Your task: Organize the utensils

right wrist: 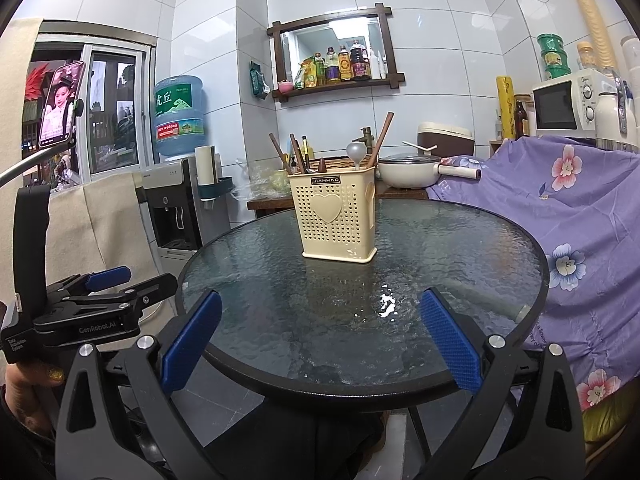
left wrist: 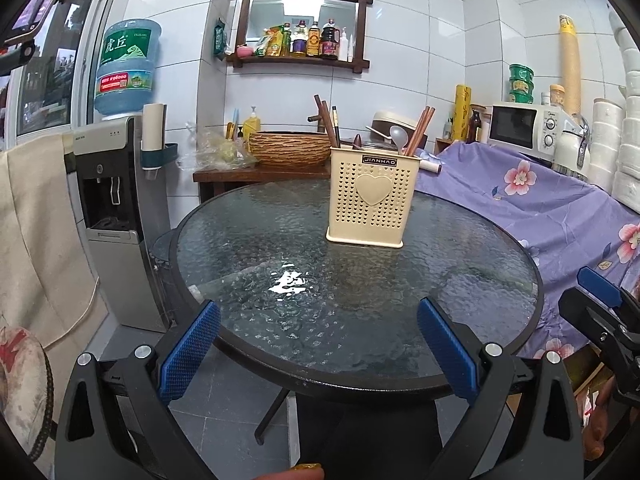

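A cream perforated utensil holder (left wrist: 370,196) (right wrist: 335,218) with a heart on its front stands upright on the far half of the round glass table (left wrist: 280,320) (right wrist: 280,320). Brown chopsticks (left wrist: 418,130) (right wrist: 380,138) and a pale spoon (left wrist: 399,135) (right wrist: 356,151) stick out of its top. My left gripper (left wrist: 318,350) hovers open over the table's near edge, well short of the holder, with nothing between its blue pads. My right gripper (right wrist: 320,340) is likewise open and empty at the near edge. Each gripper shows at the side of the other's view.
A water dispenser (left wrist: 116,216) stands to the left of the table. A purple flowered cloth (left wrist: 540,208) covers furniture at the right, with a microwave (left wrist: 524,126) behind it. A wooden counter behind the table carries a woven bowl (left wrist: 290,148) and a pot (right wrist: 408,170).
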Demonstrator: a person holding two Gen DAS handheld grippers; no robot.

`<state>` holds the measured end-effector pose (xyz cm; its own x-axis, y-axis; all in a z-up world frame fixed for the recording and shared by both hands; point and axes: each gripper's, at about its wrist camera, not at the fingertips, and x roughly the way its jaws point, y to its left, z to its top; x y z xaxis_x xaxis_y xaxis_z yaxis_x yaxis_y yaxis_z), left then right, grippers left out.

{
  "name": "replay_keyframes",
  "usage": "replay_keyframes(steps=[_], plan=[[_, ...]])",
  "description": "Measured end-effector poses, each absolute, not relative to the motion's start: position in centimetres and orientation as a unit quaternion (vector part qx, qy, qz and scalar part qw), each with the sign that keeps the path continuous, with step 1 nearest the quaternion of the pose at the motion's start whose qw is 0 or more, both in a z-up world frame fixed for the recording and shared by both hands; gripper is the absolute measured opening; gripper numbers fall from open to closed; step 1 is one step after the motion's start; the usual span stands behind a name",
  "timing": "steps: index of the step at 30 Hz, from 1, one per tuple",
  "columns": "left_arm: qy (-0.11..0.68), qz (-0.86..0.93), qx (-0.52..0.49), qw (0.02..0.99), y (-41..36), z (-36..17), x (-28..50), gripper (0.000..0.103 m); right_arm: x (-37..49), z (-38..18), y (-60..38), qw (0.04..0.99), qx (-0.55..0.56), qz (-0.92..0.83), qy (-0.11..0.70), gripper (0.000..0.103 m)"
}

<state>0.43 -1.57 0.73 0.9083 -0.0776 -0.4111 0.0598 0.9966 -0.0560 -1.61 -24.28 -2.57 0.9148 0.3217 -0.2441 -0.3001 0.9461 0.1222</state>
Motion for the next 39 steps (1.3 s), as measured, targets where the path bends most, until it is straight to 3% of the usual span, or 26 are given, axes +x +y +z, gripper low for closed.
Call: replay_keyframes(steps=[39], plan=[[0.212, -0.031, -0.016, 0.977, -1.58, 0.72, 0.35, 0.097, -1.59, -2.62, -24.2, 0.977, 0.04, 0.16, 0.133, 0.098]])
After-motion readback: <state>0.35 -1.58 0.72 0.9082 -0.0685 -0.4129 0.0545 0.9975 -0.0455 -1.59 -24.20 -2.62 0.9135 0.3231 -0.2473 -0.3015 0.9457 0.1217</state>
